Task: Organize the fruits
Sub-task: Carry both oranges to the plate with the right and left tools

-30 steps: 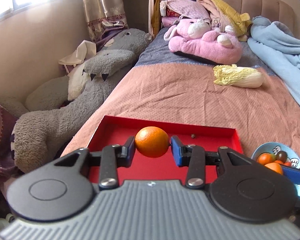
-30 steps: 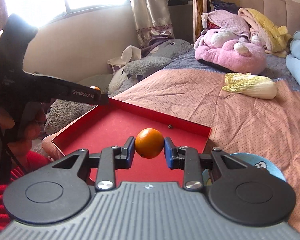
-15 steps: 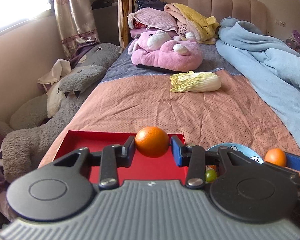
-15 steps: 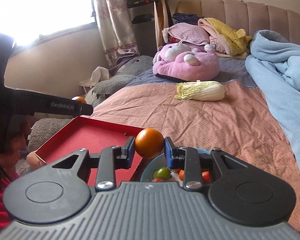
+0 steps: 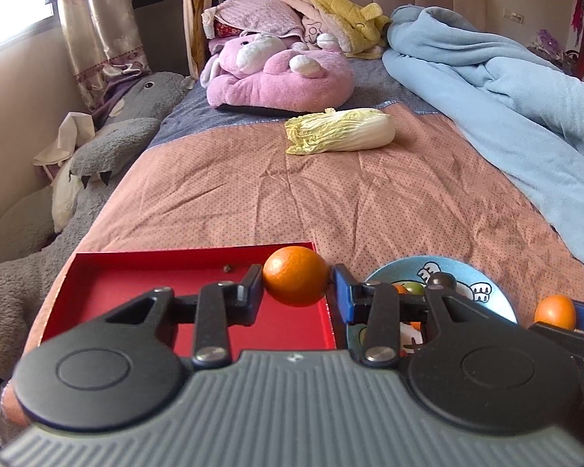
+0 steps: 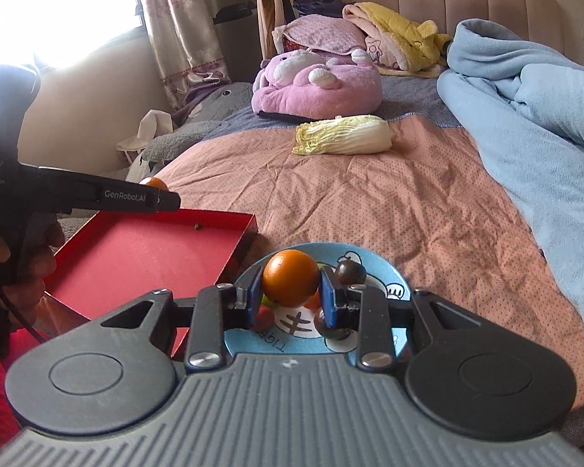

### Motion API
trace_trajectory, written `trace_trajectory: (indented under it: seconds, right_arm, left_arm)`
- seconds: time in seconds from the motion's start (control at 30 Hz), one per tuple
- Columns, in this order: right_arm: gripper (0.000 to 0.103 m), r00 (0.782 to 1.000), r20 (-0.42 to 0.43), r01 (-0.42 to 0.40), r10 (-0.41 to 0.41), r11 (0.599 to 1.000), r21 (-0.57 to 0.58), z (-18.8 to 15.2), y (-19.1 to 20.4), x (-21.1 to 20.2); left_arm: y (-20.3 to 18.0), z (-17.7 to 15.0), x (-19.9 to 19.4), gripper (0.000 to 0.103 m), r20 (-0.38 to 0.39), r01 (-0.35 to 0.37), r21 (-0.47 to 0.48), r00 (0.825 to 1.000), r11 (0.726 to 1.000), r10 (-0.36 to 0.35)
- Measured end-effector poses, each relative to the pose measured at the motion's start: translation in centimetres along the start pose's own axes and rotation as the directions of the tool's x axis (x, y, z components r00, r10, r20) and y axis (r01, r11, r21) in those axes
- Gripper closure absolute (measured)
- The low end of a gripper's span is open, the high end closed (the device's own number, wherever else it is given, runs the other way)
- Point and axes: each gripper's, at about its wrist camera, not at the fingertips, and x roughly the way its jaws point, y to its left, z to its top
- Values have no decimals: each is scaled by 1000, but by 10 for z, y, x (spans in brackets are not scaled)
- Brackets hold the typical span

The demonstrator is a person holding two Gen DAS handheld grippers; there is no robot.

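My left gripper is shut on an orange, held above the right end of the red tray. That tray holds only a tiny dark speck. My right gripper is shut on a second orange, hanging over the blue cartoon plate. On the plate lie several small fruits, among them a dark round one. In the right wrist view the left gripper reaches in from the left over the red tray. The blue plate lies just right of the tray.
Tray and plate lie on a pink dotted bedspread. A napa cabbage lies farther up the bed, before a pink plush. A blue blanket is heaped along the right. Grey plush toys fill the left gap.
Both grippers have swung to the right with their oranges. The right one went from above the red tray to above the blue plate; the left one now hangs over the tray's right end.
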Motion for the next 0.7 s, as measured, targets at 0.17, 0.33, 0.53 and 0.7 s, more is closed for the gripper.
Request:
trace_trajectory:
  seconds: [0.17,0.33,0.53,0.7]
  right_arm:
    - [67,998,-56,17,-17,1000,14,-8,-2,10]
    - [67,996,-78,44,-43,999,18,-13,-2,18]
    - [67,991,-111,77,-75,997,14,-19,-5,28]
    - [67,987,-130,97,-95,995,10,-21,-10,32]
  left_arm:
    - [-12,-7,11,62,-9,50,6,999,999,-50]
    - [-15,-13,19,62,-37,88,-17,995,996,-89]
    - [-35,-19,25,61,-48,140,15,989,990,-139]
    - [-47,-18,34,61,-61,170,15,984,985,-169]
